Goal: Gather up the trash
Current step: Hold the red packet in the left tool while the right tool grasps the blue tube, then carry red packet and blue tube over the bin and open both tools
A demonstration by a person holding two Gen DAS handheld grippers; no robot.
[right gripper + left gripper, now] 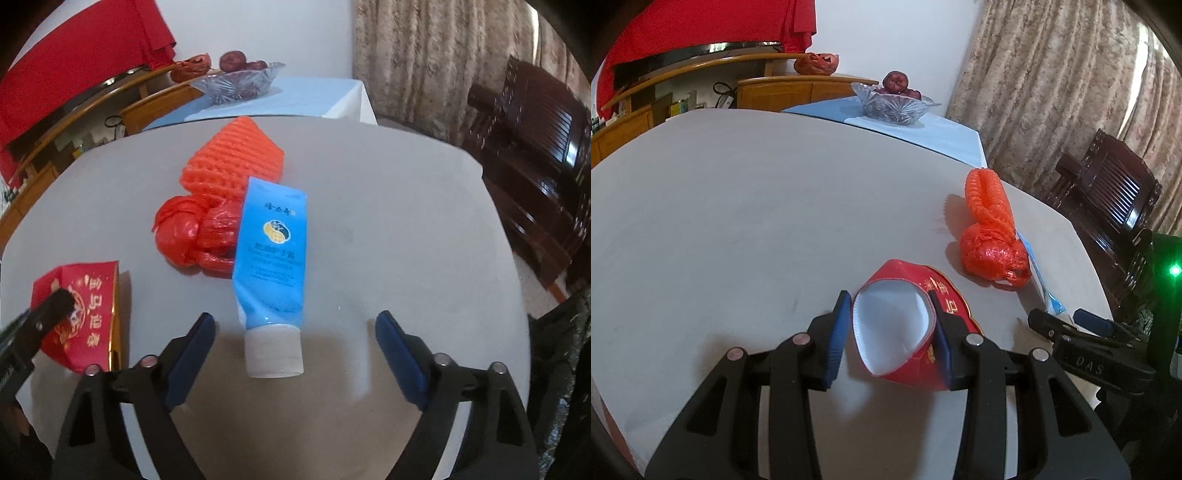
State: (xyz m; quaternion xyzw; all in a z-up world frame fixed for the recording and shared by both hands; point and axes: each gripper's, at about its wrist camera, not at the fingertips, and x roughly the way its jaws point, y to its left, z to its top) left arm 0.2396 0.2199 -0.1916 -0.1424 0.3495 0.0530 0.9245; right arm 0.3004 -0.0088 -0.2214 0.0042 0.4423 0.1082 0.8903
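Note:
My left gripper [891, 301] is shut on a red paper bag [897, 328] with gold print, squeezing its open white mouth between the pads; the bag also shows in the right wrist view [88, 314]. My right gripper [295, 323] is open, its fingers on either side of the white cap of a blue hand-cream tube [271, 251] lying on the grey table [406, 240]. A knotted red plastic bag [195, 236] and an orange foam fruit net [232, 162] lie just beyond the tube; both also show in the left wrist view, the bag [991, 254] and the net [988, 199].
A glass bowl of red fruit [892, 101] stands on a blue cloth at the far end. A dark wooden chair [535, 155] stands to the right of the table. Wooden cabinets [783, 88] line the back wall.

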